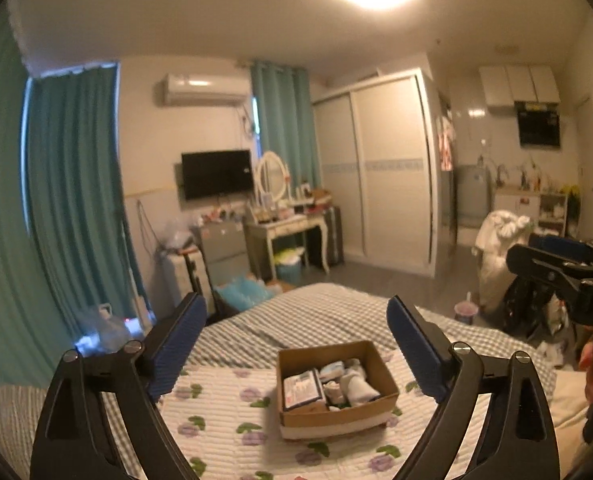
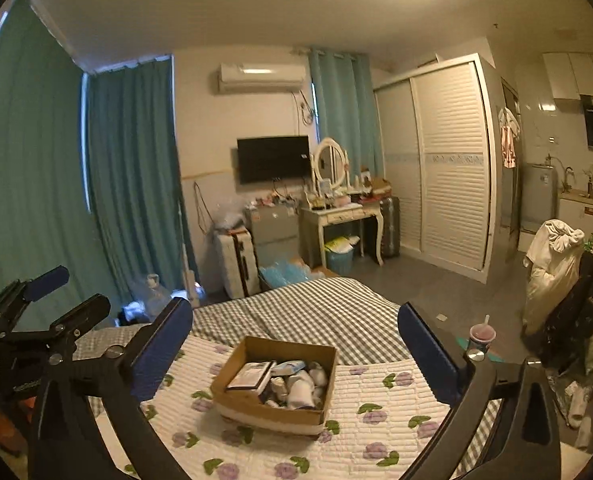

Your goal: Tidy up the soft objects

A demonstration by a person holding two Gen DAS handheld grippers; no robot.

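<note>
Bedroom scene, largest to smallest. Bed (image 2: pixel 304 312) in grey check, occupying the lower middle of both views and carrying a quilted floral blanket (image 2: pixel 376 392) across its near part. Cardboard box (image 2: pixel 264 404) sitting upright on that blanket, near its middle, apparently stacked on a pale layer at its base; holding a flat dark-edged packet (image 2: pixel 252 376) at its left and rolled white socks (image 2: pixel 304 390) bunched at its right, all below the rim. Left gripper (image 1: pixel 296 344) hovering above and short of the box, jaws standing wide apart, gripping nothing, touching nothing. Right gripper (image 2: pixel 296 344) likewise hovering clear of the box, jaws spread about as wide as seen, carrying nothing; each tool also showing at the edge of the other's view, side by side and well apart. Risks, judged from this layout: pressing down beside the box likely denting the soft bedding and tilting the box, spilling the rolls; closing wide jaws over the bunched socks likely catching two rolls, or the packet edge, instead of one; descending inside the box risking a pad snagging the cardboard wall and dragging the whole box; working both tools in one small opening risking a collision. Nothing lying loose on the blanket, so far as visible.
</note>
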